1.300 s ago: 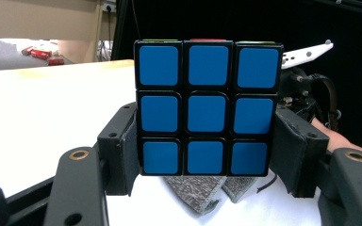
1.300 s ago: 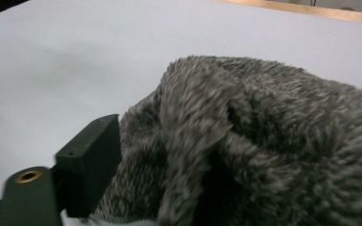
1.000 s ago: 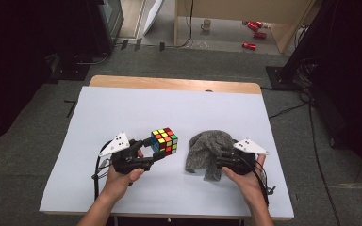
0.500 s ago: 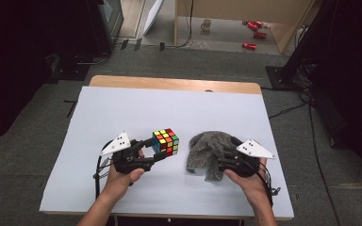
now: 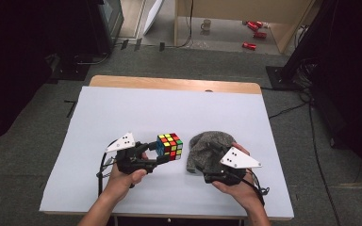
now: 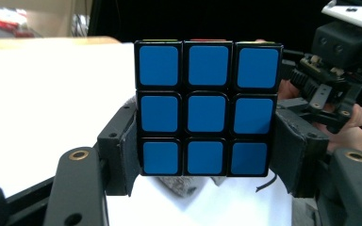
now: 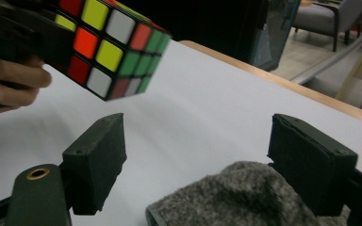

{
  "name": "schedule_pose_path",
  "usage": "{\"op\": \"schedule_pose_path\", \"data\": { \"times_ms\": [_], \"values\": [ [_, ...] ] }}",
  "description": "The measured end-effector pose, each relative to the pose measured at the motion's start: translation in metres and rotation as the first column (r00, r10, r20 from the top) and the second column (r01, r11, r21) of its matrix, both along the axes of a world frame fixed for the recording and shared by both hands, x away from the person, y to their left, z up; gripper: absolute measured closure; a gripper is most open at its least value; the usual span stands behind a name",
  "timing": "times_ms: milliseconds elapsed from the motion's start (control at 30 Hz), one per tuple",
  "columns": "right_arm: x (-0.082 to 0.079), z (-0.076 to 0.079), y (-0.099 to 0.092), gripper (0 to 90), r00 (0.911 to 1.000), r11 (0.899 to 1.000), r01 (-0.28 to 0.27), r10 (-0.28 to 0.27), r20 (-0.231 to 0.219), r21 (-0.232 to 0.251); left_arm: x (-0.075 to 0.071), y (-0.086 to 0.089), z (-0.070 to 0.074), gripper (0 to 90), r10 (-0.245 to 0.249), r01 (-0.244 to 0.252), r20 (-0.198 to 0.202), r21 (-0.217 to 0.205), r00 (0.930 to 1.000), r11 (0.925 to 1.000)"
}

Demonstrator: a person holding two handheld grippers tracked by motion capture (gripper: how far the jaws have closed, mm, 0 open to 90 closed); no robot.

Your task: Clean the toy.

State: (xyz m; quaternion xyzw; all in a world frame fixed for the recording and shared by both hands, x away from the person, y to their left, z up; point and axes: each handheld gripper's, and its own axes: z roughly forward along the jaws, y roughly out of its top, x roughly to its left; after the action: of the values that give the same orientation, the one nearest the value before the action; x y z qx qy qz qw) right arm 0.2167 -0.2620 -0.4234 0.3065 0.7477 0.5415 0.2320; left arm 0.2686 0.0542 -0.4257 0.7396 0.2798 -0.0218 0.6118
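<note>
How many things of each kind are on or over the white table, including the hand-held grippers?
Puzzle cube: 1, held off the table
Grey fuzzy cloth: 1, lying on the table
Left gripper: 1, shut on the cube
Right gripper: 1, jaws apart over the cloth, just been closing
Total: 4

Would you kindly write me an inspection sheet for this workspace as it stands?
Surface: white sheet over a wooden table.
Job's things: cube held above the sheet; grey cloth lying beside it.
Clutter: nothing seen.
Grippers: left gripper shut on the cube; right gripper open over the cloth, its jaws have just been closing.
Cables: black cable by the left hand.
Surroundings: red cans and mug on the floor.
</note>
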Motion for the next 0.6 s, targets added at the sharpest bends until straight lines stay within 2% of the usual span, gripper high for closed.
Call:
{"op": "schedule_pose_path", "data": {
  "times_ms": [167,233,267,400,433,533,567,600],
  "values": [
    [-0.003,-0.002,0.007,20.3,0.9986,0.999,-0.045,0.045,0.030,0.009,0.003,-0.002,-0.002,35.1,-0.008,0.008,-0.044,0.017,0.9990,0.9998],
    [-0.003,-0.002,0.010,23.8,0.9962,0.997,-0.078,0.078,0.040,0.016,0.004,-0.002,-0.004,35.1,-0.015,0.017,-0.070,0.021,0.9974,0.9996],
    [-0.003,-0.002,0.010,23.8,0.9962,0.997,-0.078,0.078,0.040,0.016,0.004,-0.002,-0.004,35.1,-0.015,0.017,-0.070,0.021,0.9974,0.9996],
    [-0.004,-0.004,0.013,26.5,0.9944,0.995,-0.093,0.092,0.054,0.021,0.007,-0.001,-0.005,35.1,-0.036,0.037,-0.112,0.009,0.9930,0.9993],
    [-0.003,-0.005,0.014,26.6,0.9925,0.993,-0.114,0.113,0.049,0.022,0.007,-0.001,-0.005,35.1,-0.040,0.041,-0.124,0.006,0.9915,0.9991],
    [-0.004,-0.005,0.016,26.6,0.9903,0.991,-0.130,0.128,0.053,0.027,0.008,-0.001,-0.005,35.1,-0.049,0.050,-0.149,0.002,0.9876,0.9988],
    [-0.004,-0.006,0.018,25.5,0.9875,0.989,-0.145,0.143,0.067,0.031,0.009,-0.001,-0.006,35.1,-0.060,0.061,-0.168,-0.001,0.9840,0.9982],
    [-0.004,-0.006,0.018,25.5,0.9875,0.989,-0.145,0.143,0.067,0.031,0.009,-0.001,-0.006,35.1,-0.060,0.061,-0.168,-0.001,0.9840,0.9982]
  ]
}}
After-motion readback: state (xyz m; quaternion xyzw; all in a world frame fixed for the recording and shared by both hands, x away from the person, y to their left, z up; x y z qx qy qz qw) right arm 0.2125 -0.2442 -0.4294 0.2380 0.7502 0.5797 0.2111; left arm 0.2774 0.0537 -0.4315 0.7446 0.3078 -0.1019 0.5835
